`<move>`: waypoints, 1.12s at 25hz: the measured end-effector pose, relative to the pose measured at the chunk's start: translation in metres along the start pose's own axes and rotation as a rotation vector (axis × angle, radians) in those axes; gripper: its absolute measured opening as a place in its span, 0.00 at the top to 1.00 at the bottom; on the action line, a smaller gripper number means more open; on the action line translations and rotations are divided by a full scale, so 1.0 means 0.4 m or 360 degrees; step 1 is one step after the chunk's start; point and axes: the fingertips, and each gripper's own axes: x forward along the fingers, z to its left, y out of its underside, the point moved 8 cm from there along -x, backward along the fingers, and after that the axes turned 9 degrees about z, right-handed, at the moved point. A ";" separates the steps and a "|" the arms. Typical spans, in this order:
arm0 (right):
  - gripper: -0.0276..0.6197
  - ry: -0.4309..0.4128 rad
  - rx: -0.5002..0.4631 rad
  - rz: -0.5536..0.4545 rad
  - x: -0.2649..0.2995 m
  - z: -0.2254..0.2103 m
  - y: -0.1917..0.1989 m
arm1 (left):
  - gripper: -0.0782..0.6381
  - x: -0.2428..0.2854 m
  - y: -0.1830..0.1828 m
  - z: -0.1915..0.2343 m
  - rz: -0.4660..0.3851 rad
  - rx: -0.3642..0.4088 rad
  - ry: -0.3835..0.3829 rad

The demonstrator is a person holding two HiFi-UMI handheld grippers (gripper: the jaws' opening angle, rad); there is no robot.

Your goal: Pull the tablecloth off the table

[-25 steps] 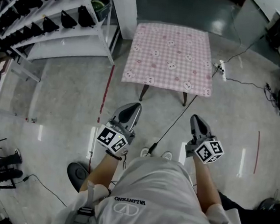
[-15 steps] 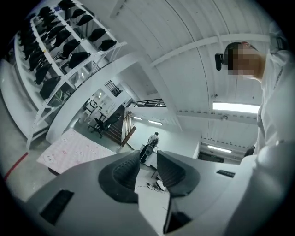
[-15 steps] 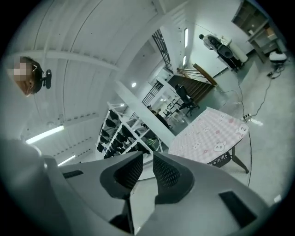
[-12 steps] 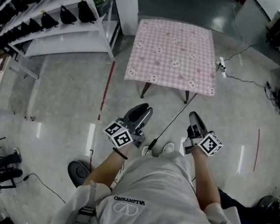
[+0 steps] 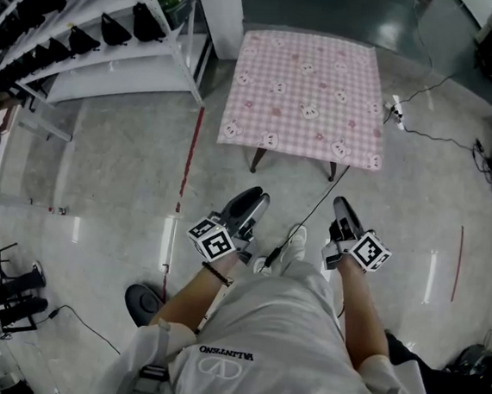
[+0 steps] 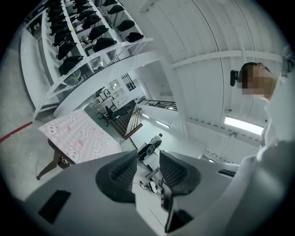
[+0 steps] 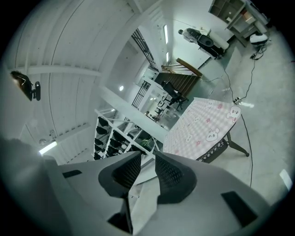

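A pink checked tablecloth [image 5: 306, 94] with small animal prints covers a small table; two dark table legs [image 5: 254, 160] show below its near edge. The cloth lies flat and hangs a little over the edges. My left gripper [image 5: 247, 206] and right gripper [image 5: 345, 212] are held in the air, short of the table's near edge, both pointing toward it. Each stands slightly open with nothing between its jaws. The left gripper view shows its gripper [image 6: 148, 159] with the tablecloth [image 6: 83, 133] far ahead on the left. The right gripper view shows its gripper [image 7: 148, 159] with the tablecloth [image 7: 203, 122] ahead on the right.
A white shelving rack [image 5: 89, 29] with black bags stands left of the table, next to a white pillar [image 5: 221, 7]. A black cable [image 5: 314, 209] runs under the table toward me. A power strip [image 5: 399, 109] lies right of the table. A red floor line [image 5: 188, 165] runs left.
The person has stepped closer to the table, one shoe now forward. Both grippers moved toward the table; it looks larger in both gripper views. Jaw gaps unchanged.
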 end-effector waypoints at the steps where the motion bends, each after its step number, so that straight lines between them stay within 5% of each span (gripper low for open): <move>1: 0.79 -0.0008 0.0018 0.0006 0.011 -0.011 -0.008 | 0.70 0.012 -0.004 0.008 0.0003 0.0007 -0.0007; 28: 0.79 0.0032 0.0493 0.0338 0.315 -0.440 -0.158 | 0.69 0.438 0.084 0.299 0.0059 -0.0467 -0.0310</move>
